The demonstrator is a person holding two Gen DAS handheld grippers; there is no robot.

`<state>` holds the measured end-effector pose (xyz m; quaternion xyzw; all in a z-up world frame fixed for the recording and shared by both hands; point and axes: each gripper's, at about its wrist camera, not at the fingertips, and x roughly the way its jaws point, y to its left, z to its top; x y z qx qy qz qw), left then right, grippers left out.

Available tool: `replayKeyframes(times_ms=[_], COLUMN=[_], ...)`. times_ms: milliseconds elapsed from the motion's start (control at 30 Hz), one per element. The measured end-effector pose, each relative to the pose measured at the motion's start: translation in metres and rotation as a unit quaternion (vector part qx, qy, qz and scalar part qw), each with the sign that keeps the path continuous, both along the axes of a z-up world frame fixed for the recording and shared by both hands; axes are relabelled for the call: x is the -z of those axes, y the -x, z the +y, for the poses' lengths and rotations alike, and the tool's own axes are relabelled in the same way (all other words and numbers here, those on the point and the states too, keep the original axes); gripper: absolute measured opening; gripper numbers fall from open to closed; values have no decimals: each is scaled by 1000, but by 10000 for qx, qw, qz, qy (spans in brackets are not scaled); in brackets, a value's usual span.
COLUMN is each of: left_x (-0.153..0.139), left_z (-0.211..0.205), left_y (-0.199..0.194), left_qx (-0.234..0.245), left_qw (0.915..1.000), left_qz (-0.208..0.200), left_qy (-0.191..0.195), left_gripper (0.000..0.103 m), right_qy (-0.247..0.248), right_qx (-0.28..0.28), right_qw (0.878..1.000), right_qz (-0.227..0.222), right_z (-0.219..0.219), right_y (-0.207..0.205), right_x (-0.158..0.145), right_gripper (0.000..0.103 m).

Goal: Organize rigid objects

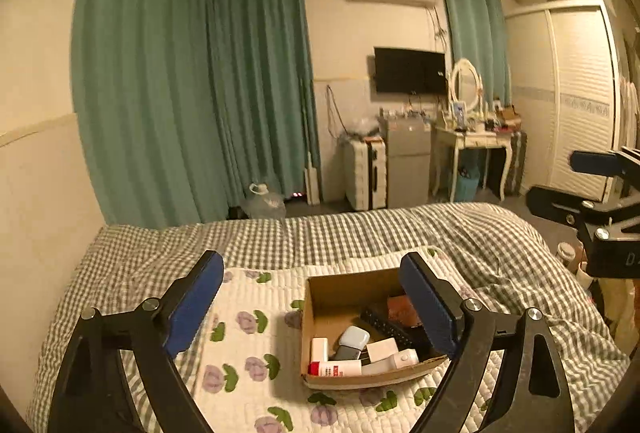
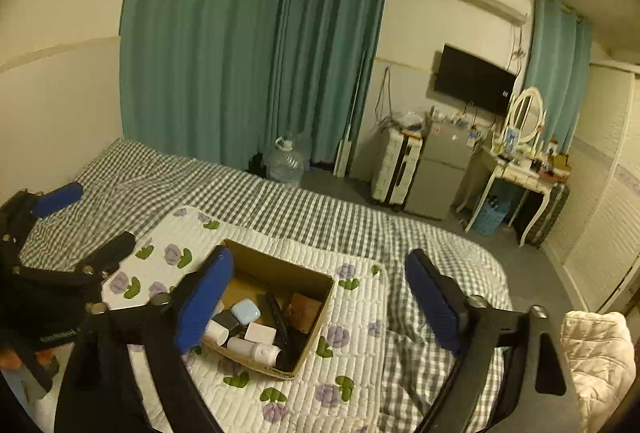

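An open cardboard box (image 1: 320,297) sits on a white quilted mat with purple flowers (image 1: 248,337) on the bed. It holds several small rigid items: a white tube with a red cap (image 1: 334,368), a light blue case (image 1: 354,337), a white block (image 1: 382,349), a black remote (image 1: 386,323) and a brown item (image 1: 402,309). My left gripper (image 1: 316,309) is open and empty, hovering above the box. My right gripper (image 2: 320,301) is open and empty above the box (image 2: 316,317). The left gripper shows at the left of the right wrist view (image 2: 76,229).
The bed has a grey checked cover (image 1: 360,233). A wall runs along its left side. Beyond the foot stand a water jug (image 1: 266,203), a suitcase (image 1: 366,173), a small fridge (image 1: 408,161) and a dressing table (image 1: 472,141). A pale blanket (image 2: 596,353) lies at right.
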<state>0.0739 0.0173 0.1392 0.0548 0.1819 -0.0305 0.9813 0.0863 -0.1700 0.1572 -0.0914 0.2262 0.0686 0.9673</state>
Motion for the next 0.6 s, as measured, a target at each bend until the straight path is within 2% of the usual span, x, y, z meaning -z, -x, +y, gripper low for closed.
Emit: replayKeyframes(times_ms=[133, 200, 300, 400, 600], left_x=[1, 7, 22, 49, 112], left_z=[0, 0, 10, 17, 9], left_y=[30, 44, 60, 65, 64], left_qx=[-21, -22, -133, -100, -399], left_qw=[9992, 9982, 9966, 9958, 9978], left_qz=[-400, -588, -769, -695, -455], left_qy=[-76, -86, 251, 592, 282], left_gripper=[97, 97, 98, 98, 98], right_qy=[79, 123, -204, -507, -615], right_qx=[221, 409, 502, 558, 619], right_qw=[9993, 9979, 9974, 9965, 9959], right_qz=[-287, -478, -478, -371, -226], right_z=[1, 2, -3, -3, 4], right_y=[33, 49, 64, 71, 66], right_x=[6, 20, 49, 85, 144], right_gripper=[101, 103, 103, 103, 103])
